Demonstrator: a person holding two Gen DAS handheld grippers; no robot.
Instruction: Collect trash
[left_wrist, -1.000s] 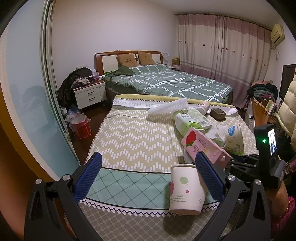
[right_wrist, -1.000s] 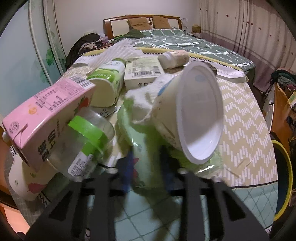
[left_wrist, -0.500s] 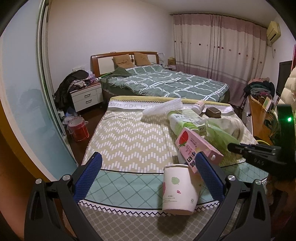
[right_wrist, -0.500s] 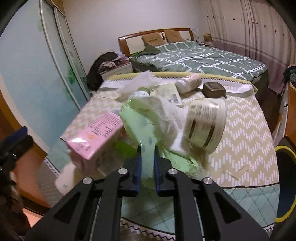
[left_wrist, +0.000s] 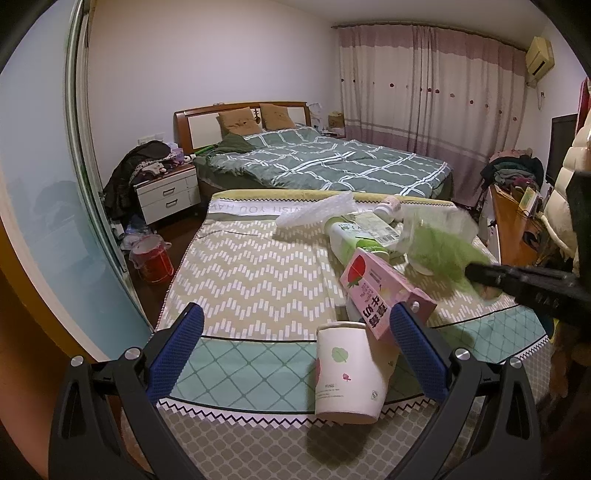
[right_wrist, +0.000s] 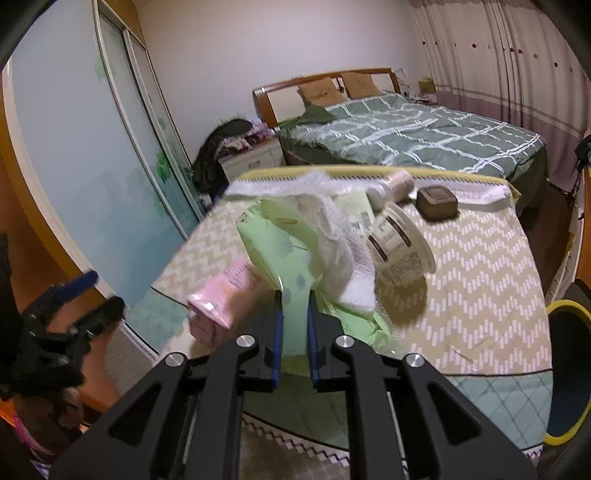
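My right gripper (right_wrist: 295, 301) is shut on a pale green plastic bag (right_wrist: 273, 243), lifted above the patterned table (right_wrist: 480, 280); a white mesh wrap (right_wrist: 336, 236) drapes over the bag. In the left wrist view the same bag (left_wrist: 439, 251) hangs from the right gripper (left_wrist: 472, 271). My left gripper (left_wrist: 295, 350) stands open near the table's front edge, with a white leaf-print paper cup (left_wrist: 347, 373) lying between its fingers, untouched. A pink milk carton (left_wrist: 384, 295) leans over the cup. A printed tub (right_wrist: 400, 247) lies on its side just right of the bag.
A green-and-white bottle (left_wrist: 349, 236), bubble wrap (left_wrist: 317, 212), a small bottle (right_wrist: 391, 184) and a brown box (right_wrist: 436, 201) lie at the table's far end. A yellow-rimmed bin (right_wrist: 569, 369) stands on the floor to the right. Beyond are a bed (left_wrist: 332, 162) and a red bucket (left_wrist: 153, 260).
The right gripper has closed on the green bag and risen with it. The tub has come out of the bag's folds and now lies on the table. The left gripper has held still.
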